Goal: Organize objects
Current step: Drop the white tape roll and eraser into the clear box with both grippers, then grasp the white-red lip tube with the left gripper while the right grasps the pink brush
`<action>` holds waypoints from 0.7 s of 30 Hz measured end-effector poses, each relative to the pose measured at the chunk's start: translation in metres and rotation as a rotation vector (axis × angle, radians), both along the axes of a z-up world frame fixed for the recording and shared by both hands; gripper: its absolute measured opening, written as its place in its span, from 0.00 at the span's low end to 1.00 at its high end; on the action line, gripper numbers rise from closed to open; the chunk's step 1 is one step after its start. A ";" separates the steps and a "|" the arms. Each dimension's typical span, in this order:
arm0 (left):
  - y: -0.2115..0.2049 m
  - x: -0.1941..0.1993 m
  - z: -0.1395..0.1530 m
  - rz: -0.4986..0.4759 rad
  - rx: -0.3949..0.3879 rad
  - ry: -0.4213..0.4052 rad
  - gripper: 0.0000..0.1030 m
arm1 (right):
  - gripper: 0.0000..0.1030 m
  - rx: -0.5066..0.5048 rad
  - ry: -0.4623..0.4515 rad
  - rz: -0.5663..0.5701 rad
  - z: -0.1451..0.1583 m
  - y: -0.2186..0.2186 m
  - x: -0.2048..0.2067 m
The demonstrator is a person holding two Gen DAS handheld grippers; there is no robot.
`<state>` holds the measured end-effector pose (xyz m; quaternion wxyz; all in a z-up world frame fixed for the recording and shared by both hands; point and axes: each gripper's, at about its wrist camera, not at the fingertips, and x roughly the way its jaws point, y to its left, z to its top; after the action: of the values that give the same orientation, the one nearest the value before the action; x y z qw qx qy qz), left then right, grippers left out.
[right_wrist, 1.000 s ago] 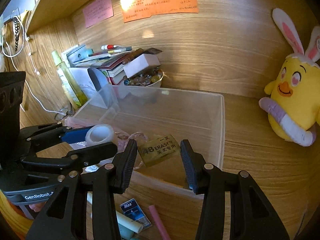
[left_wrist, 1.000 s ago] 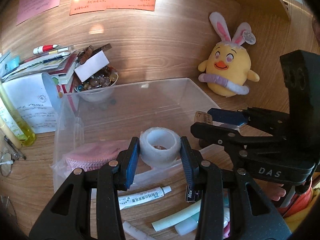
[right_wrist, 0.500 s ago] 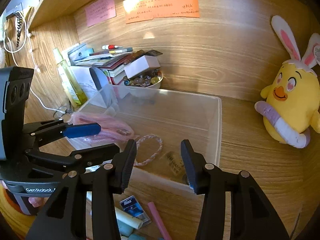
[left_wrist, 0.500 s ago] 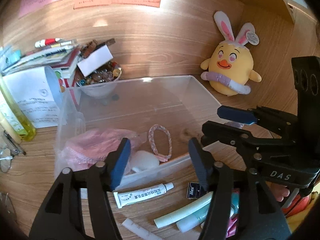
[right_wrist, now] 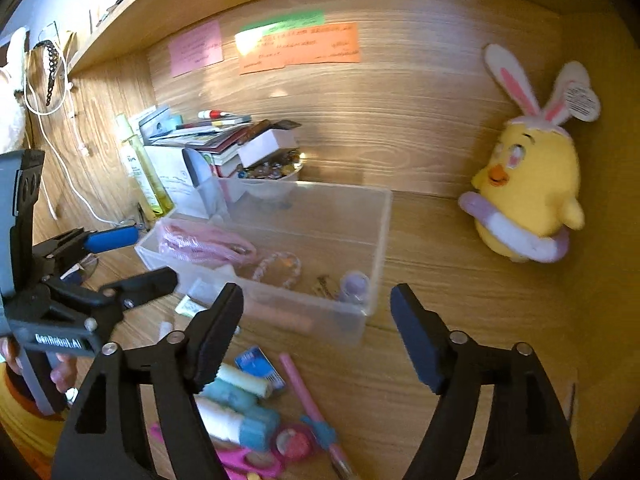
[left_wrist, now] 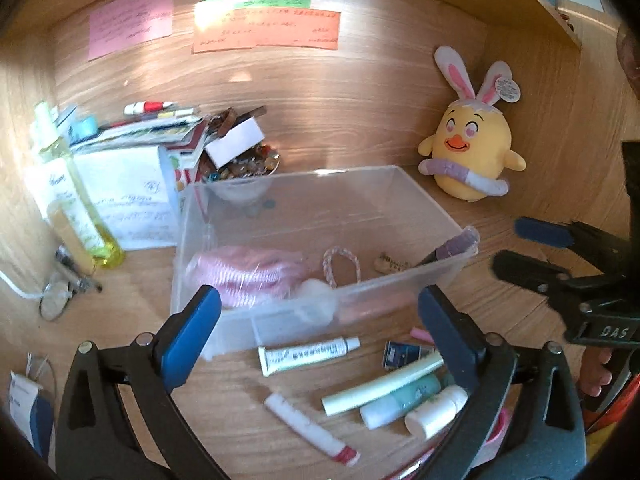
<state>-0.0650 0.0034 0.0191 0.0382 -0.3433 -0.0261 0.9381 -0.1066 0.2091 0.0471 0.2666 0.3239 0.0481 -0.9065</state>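
A clear plastic bin (left_wrist: 320, 196) (right_wrist: 376, 240) stands on the wooden desk. Inside lie a pink mesh bundle (left_wrist: 248, 276), a white tape roll (left_wrist: 316, 292), a braided bracelet (left_wrist: 342, 266) and a tan eraser (left_wrist: 392, 263). My left gripper (left_wrist: 318, 312) (right_wrist: 154, 256) hovers before the bin's front wall, its jaws opening wide with nothing between them. To its right, my right gripper (right_wrist: 316, 312) (left_wrist: 520, 248) is also opening and holds nothing. Loose on the desk below both are a white tube (left_wrist: 308, 356), a pale green stick (left_wrist: 380, 388), a small blue box (right_wrist: 260, 364) and a pink pen (right_wrist: 300, 384).
A yellow plush chick (left_wrist: 472, 160) sits against the back wall to the bin's right. Behind the bin on the left are a bowl of beads (left_wrist: 244, 168), stacked books and a yellow bottle (left_wrist: 76, 208). Glasses (left_wrist: 56, 300) lie at far left.
The left gripper let the tape roll fall into the bin and the right let go of the eraser. Both have opened wide and drawn back toward the desk's front.
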 end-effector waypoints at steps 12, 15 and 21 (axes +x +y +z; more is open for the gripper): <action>-0.016 0.032 -0.048 0.084 -0.057 -0.150 0.99 | 0.77 0.033 -0.081 -0.088 -0.038 0.053 0.018; -0.018 0.030 -0.067 0.094 -0.023 -0.217 0.99 | 0.77 0.029 -0.146 -0.081 -0.058 0.057 0.016; -0.012 0.037 -0.081 0.101 -0.009 -0.229 0.98 | 0.75 0.038 -0.201 -0.026 -0.080 0.048 0.018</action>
<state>-0.0283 -0.0084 -0.0619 -0.0137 -0.4467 -0.0435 0.8935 -0.0888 0.2574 -0.0332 0.2520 0.4188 0.0341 -0.8718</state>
